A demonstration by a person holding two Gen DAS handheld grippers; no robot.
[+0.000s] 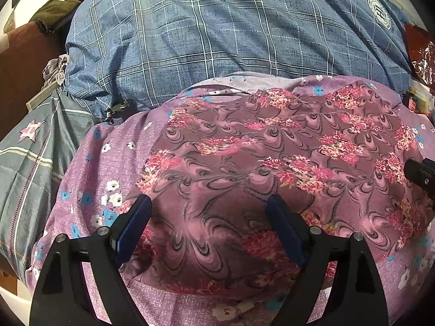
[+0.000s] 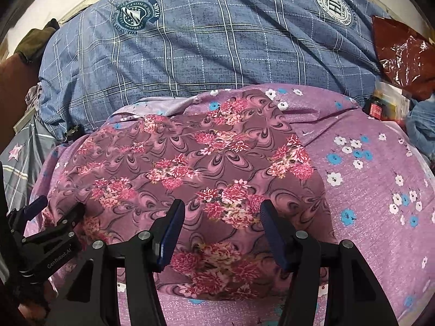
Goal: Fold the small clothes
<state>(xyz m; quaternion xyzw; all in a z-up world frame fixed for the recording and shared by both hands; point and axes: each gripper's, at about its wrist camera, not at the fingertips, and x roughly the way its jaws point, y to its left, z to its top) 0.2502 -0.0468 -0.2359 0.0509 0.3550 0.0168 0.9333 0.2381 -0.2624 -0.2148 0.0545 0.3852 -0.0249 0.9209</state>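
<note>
A mauve garment (image 1: 244, 157) printed with pink flower clusters lies spread flat on a purple sheet (image 2: 375, 195) with small white and blue blossoms. My left gripper (image 1: 208, 207) hovers over the garment's near left part, jaws wide open with only flat cloth beneath them. My right gripper (image 2: 223, 207) hangs over the near right part of the garment (image 2: 206, 168), open less wide, with nothing pinched. In the right wrist view the left gripper (image 2: 58, 209) shows at the left edge. A black piece of the right gripper's frame (image 1: 421, 172) pokes in at the right edge of the left wrist view.
A bulky blue plaid quilt (image 1: 217, 32) with round crests rises behind the sheet. A red plastic bag (image 2: 399, 57) and small boxes (image 2: 386, 103) lie at the right. A grey star-patterned cloth (image 1: 32, 146) lies at the left, and an olive cloth (image 1: 57, 11) at the back left.
</note>
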